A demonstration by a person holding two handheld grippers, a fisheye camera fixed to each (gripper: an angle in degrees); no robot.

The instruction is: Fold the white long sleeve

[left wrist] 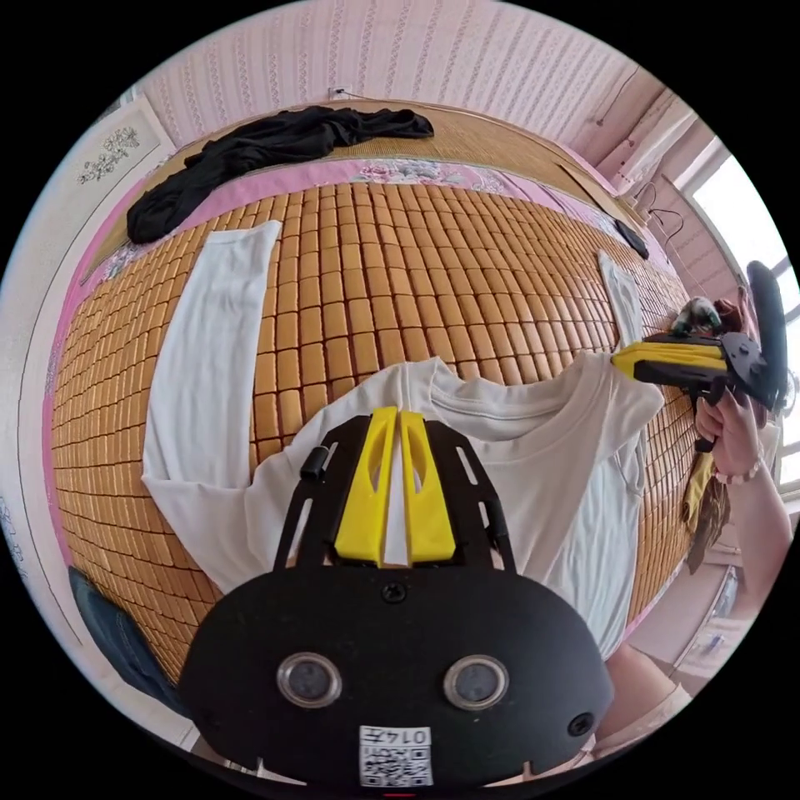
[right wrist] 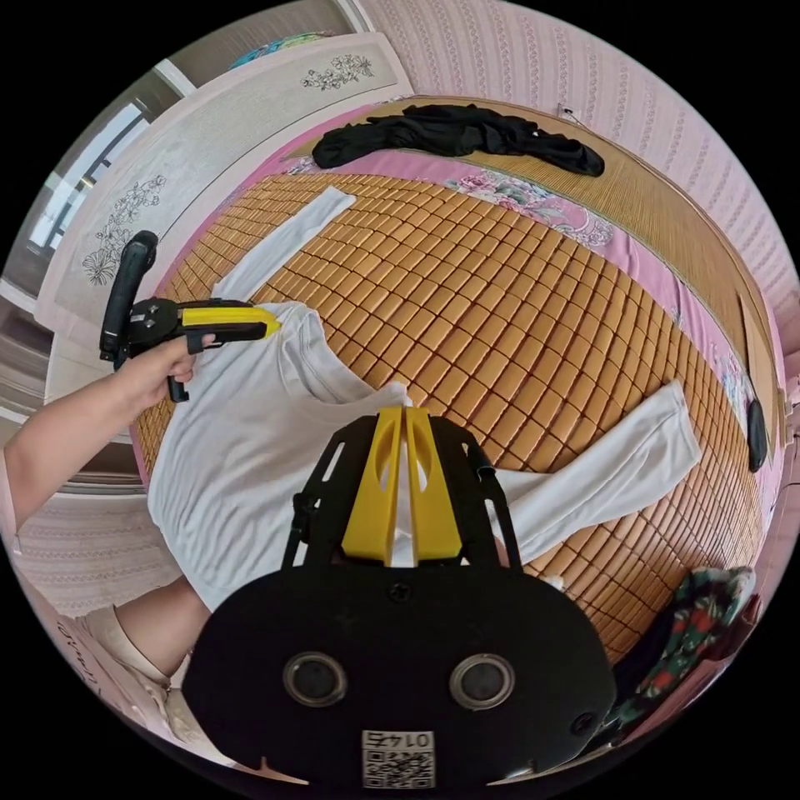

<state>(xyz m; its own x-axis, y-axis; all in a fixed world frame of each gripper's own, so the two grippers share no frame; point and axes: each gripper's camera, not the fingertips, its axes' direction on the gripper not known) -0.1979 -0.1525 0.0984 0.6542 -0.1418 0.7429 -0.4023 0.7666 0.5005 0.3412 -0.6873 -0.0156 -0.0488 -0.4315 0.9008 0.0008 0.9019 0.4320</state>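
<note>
The white long sleeve shirt [left wrist: 533,467] lies front up on a bamboo mat, collar towards the far side. My left gripper [left wrist: 398,414] is shut on one shoulder by the collar. In the same view, a hand holds my right gripper [left wrist: 618,360] shut on the other shoulder, which is lifted a little. One sleeve [left wrist: 208,333] stretches away over the mat. In the right gripper view, my right gripper [right wrist: 404,411] pinches the shirt [right wrist: 242,450] at its shoulder, and my left gripper [right wrist: 273,323] grips the far shoulder. A sleeve [right wrist: 617,475] runs out to the right, the other sleeve [right wrist: 283,242] to the far left.
The bamboo mat [left wrist: 417,275] covers a bed with a pink flowered sheet. A black garment [left wrist: 275,146] [right wrist: 458,133] lies along the far edge. A small dark object [right wrist: 757,433] sits near the mat's side. Patterned clothes [right wrist: 692,617] and blue denim [left wrist: 108,617] lie at the near edges.
</note>
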